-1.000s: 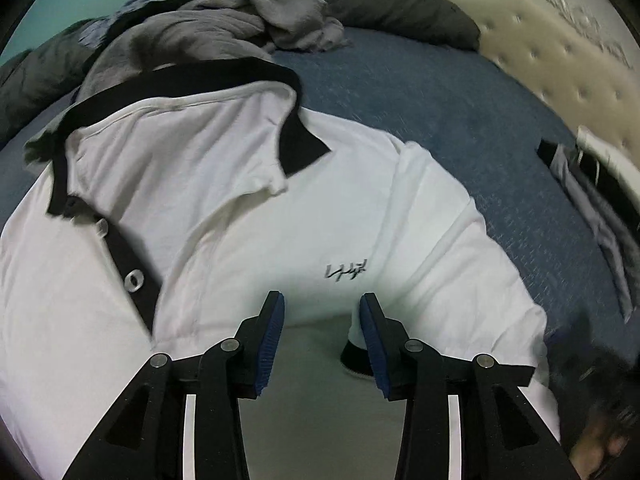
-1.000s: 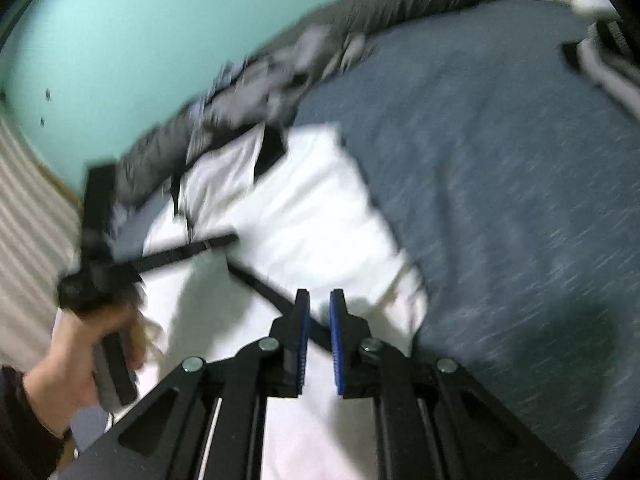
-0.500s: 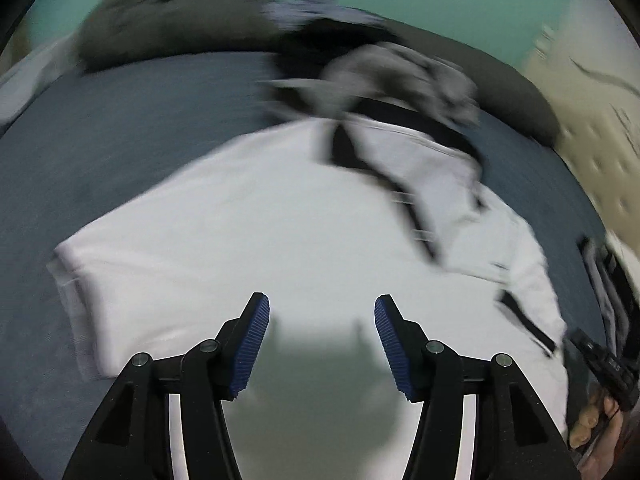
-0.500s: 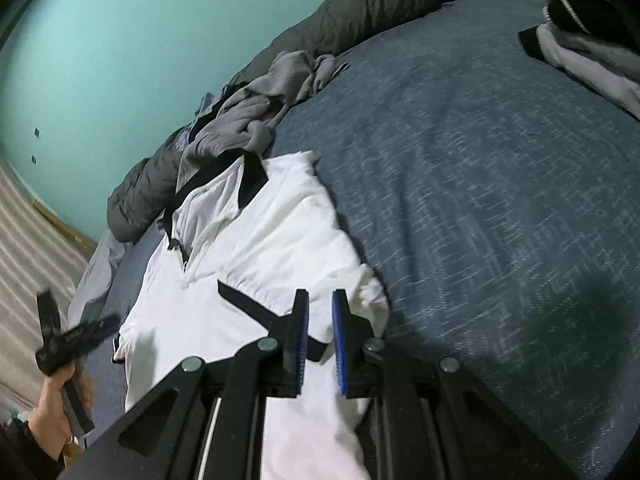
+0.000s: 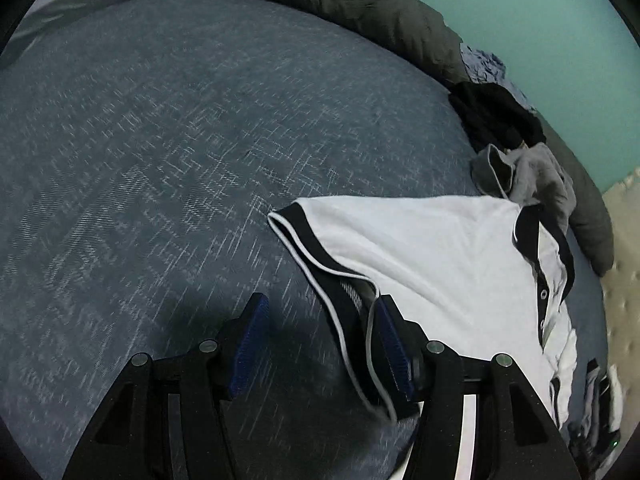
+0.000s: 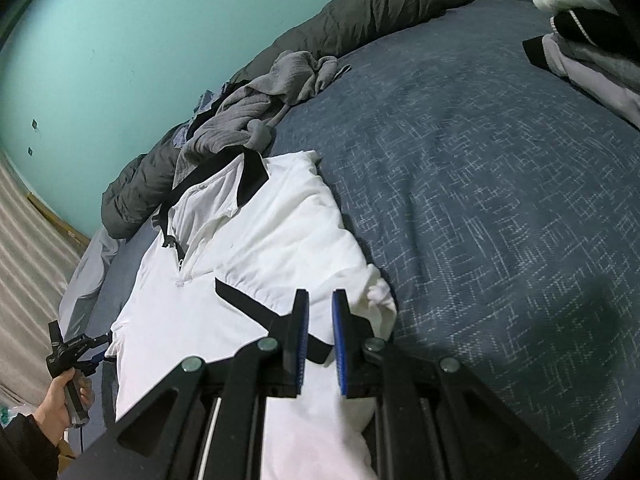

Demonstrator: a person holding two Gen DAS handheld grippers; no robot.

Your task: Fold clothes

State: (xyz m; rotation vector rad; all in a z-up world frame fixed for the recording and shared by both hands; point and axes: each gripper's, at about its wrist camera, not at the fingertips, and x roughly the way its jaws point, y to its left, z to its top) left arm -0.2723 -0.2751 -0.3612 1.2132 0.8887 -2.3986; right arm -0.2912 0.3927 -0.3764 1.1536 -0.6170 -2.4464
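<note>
Left wrist view: the left hand-held gripper [image 5: 318, 344] hangs low over the bed [image 5: 168, 128] with its jaws wide apart. The black-trimmed sleeve cuff [image 5: 320, 264] of the white polo [image 5: 432, 256] lies just at the right blue pad [image 5: 392, 344], which may be touching it; the view is too foreshortened to be sure. Nothing sits between the pads but blue bedcover. The polo lies spread to the right, its black collar [image 5: 560, 240] and button placket toward the far edge, where a grey garment [image 5: 532, 176] and a black one [image 5: 496, 116] are piled against a dark duvet [image 5: 360, 4].

Right wrist view: the right hand-held gripper [image 6: 320, 340] hovers over the polo [image 6: 256, 248] with its jaws nearly together, only a narrow gap left, and white cloth and a black trim strip [image 6: 248, 300] lie beneath them; no fabric is visibly pinched. The polo lies on the bed [image 6: 500, 200], collar [image 6: 248, 176] pointing toward the grey garment [image 6: 256, 104] and duvet [image 6: 372, 12]. At the lower left a hand [image 6: 64, 396] holds the left hand-held gripper [image 6: 96, 350] at the polo's far edge. Folded clothes [image 6: 588, 52] sit at the upper right.
</note>
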